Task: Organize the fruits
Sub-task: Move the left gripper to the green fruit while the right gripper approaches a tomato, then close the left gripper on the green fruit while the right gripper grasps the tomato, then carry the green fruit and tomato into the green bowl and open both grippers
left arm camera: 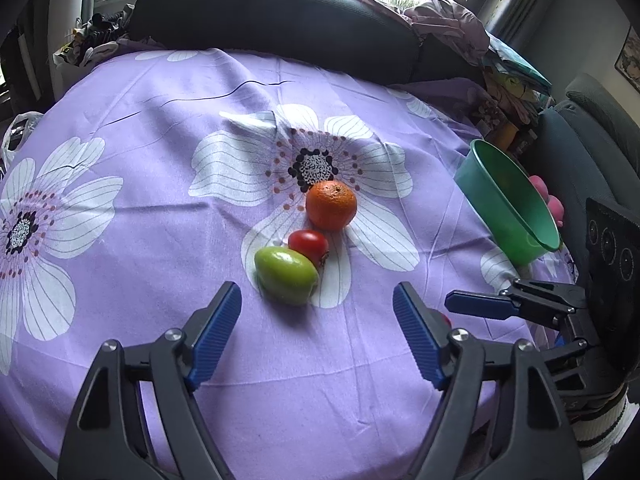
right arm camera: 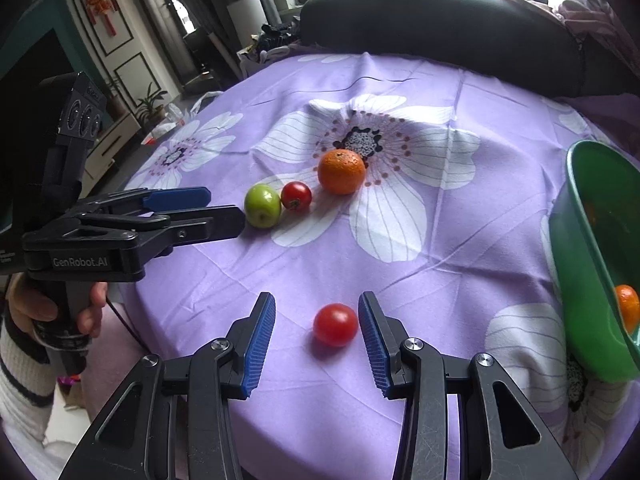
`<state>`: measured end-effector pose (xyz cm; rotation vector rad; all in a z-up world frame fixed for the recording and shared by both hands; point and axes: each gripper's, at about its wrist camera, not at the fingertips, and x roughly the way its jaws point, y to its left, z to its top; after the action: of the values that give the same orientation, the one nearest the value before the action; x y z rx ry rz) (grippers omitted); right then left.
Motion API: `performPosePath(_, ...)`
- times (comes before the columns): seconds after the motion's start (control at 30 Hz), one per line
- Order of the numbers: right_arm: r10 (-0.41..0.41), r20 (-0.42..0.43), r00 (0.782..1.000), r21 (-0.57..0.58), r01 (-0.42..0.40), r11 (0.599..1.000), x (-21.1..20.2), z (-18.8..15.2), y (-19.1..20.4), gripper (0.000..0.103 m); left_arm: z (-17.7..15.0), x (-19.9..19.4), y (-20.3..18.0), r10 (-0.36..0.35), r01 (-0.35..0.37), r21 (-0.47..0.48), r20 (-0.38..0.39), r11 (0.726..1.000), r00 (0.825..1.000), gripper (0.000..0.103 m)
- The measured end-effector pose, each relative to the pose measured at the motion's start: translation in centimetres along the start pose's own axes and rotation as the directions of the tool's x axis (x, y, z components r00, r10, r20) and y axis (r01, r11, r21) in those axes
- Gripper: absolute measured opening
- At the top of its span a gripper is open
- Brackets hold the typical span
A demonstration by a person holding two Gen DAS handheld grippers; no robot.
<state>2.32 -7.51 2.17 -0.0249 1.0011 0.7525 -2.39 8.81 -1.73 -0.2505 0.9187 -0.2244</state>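
On the purple floral cloth (left arm camera: pixel 160 120) lie a green fruit (left arm camera: pixel 286 275), a red tomato (left arm camera: pixel 309 244) touching it, and an orange (left arm camera: pixel 331 205) behind them. My left gripper (left arm camera: pixel 318 304) is open just short of the green fruit; it also shows in the right wrist view (right arm camera: pixel 224 208). My right gripper (right arm camera: pixel 317 312) is open with a second red tomato (right arm camera: pixel 335 324) between its fingertips, nearer the right finger, on the cloth. A tilted green bowl (right arm camera: pixel 584 260) at the right holds an orange (right arm camera: pixel 627 306).
A dark cushioned chair back (left arm camera: pixel 272 12) stands behind the table. Piled cloth and clutter (left arm camera: pixel 500 76) lie at the far right. The green bowl (left arm camera: pixel 508 200) leans at the table's right edge, with pink things (left arm camera: pixel 548 200) behind it.
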Motion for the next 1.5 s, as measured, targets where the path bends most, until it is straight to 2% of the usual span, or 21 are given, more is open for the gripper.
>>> performPosePath(0.13,0.044,-0.007,0.999,0.011,-0.044,0.999,2.1,0.9,0.6,0.044,0.9,0.9,0.9,-0.005,0.005,0.005,-0.02,1.0,1.0,0.066)
performPosePath(0.23,0.072,-0.013,0.997,0.017,-0.072,0.997,3.5,1.9,1.2,0.044,1.6,1.4,1.5,-0.006,0.006,0.009,-0.028,1.0,1.0,0.065)
performPosePath(0.63,0.092,-0.043,0.995,0.026,-0.091,0.995,7.1,4.5,2.0,0.044,2.5,2.8,2.4,-0.079,0.079,-0.005,-0.077,0.997,0.994,0.056)
performPosePath(0.7,0.098,-0.048,0.994,0.033,-0.096,0.995,7.5,4.8,1.9,0.044,2.5,3.3,2.3,-0.065,0.066,0.011,-0.096,0.998,0.993,0.051)
performPosePath(0.83,0.093,-0.06,0.994,0.019,-0.092,0.996,8.2,5.1,2.2,0.044,2.5,3.5,2.5,-0.074,0.076,0.016,-0.103,0.997,0.992,0.047)
performPosePath(0.93,0.095,-0.063,0.994,0.005,-0.095,0.995,8.3,5.3,2.5,0.044,2.5,3.7,2.8,-0.093,0.094,0.001,-0.107,0.996,0.99,0.041)
performPosePath(0.97,0.099,-0.066,0.993,0.002,-0.099,0.995,8.5,5.4,2.5,0.039,2.5,3.8,2.8,-0.093,0.094,-0.002,-0.109,0.996,0.99,0.038)
performPosePath(1.23,0.075,-0.047,0.996,-0.022,-0.076,0.997,8.1,5.3,2.8,0.037,2.4,3.4,2.6,-0.1,0.1,-0.011,-0.103,0.995,0.99,0.038)
performPosePath(1.5,0.06,0.003,0.998,-0.024,-0.06,0.998,5.9,5.0,2.6,0.037,2.8,2.1,0.4,-0.101,0.104,0.031,-0.072,0.994,0.992,0.038)
